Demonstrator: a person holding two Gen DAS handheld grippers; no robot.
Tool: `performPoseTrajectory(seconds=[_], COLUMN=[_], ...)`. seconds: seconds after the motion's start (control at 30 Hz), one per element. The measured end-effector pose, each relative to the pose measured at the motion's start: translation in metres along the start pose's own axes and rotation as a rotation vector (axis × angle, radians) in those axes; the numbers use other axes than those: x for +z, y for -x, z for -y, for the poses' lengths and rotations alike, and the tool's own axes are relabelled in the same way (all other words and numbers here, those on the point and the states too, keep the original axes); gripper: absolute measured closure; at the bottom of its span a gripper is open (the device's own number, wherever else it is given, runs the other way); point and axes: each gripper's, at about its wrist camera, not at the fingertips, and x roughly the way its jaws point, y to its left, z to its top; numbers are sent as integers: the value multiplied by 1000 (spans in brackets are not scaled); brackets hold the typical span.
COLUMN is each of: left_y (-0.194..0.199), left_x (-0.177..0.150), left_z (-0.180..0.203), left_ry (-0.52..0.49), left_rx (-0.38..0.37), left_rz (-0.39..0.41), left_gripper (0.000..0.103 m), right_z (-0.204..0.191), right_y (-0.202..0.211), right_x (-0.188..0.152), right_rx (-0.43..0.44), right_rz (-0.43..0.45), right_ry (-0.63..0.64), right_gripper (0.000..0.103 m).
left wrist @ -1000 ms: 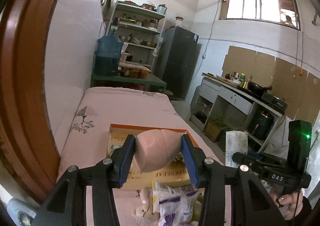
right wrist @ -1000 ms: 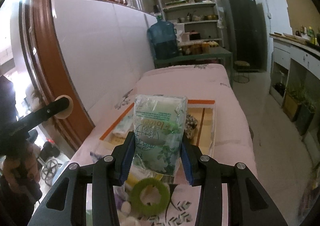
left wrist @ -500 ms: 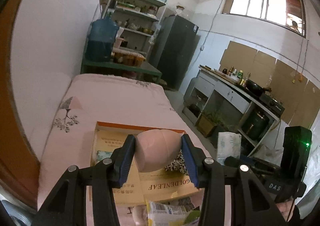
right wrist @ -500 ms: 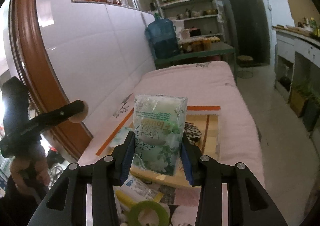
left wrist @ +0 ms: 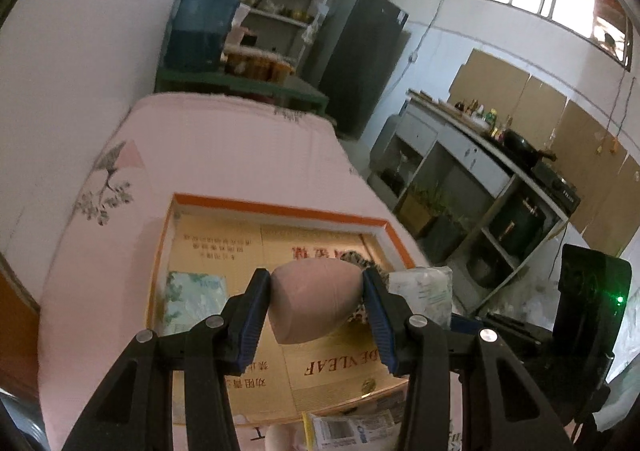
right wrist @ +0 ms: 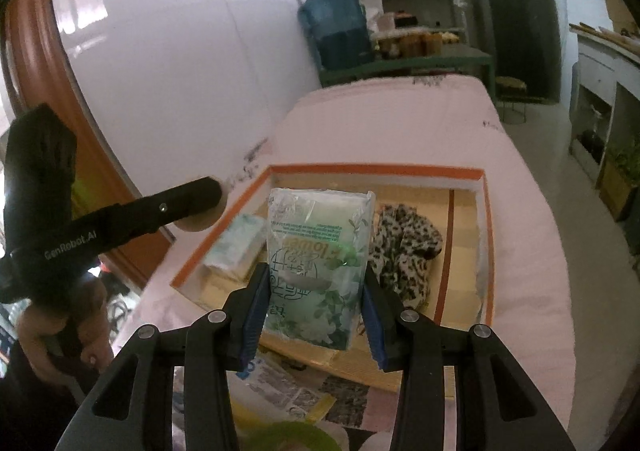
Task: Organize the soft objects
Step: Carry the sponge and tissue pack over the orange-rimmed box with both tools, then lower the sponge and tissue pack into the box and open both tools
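Sponge: pink sponge (left wrist: 316, 301) pinched across its middle in my left gripper (left wrist: 318, 313) jaws; light, squashy.
Tissues: tissue pack (right wrist: 318, 251) clamped by my right gripper (right wrist: 316, 315); slippery film, I grip its flanks.
Box: orange-rimmed box (right wrist: 376, 169) below both, on the bed.

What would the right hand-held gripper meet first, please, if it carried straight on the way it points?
Probably the box's cardboard floor, between the small tissue pack and leopard-print cloth; depth is unclear.

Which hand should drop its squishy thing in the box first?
Probably the right. Its tool holds the tissue pack above a bare middle strip of the box, between the tissue packet and leopard cloth.
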Motion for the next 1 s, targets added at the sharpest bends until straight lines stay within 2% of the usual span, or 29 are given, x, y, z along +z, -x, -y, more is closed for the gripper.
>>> performPoseTrajectory(seconds=[0.2, 0.47, 0.7, 1.0], left_y=[-25, -50, -65, -75], left_x=[-7, -12, -21, -25], left_z=[-6, -14, -19, -25], left_ry=[5, 2, 0, 15], left_rx=[1, 22, 41, 40], left_rz=[-63, -136, -184, -219], left_gripper=[56, 56, 56, 55], right_z=[6, 12, 20, 24], right_y=[-25, -44, -60, -61], right_x=[-7, -13, -20, -20], right_rx=[-16, -35, -140, -120], right_rz=[-64, -99, -128, -131], right_ry=[-2, 0, 35, 18], right_gripper=[59, 59, 59, 56])
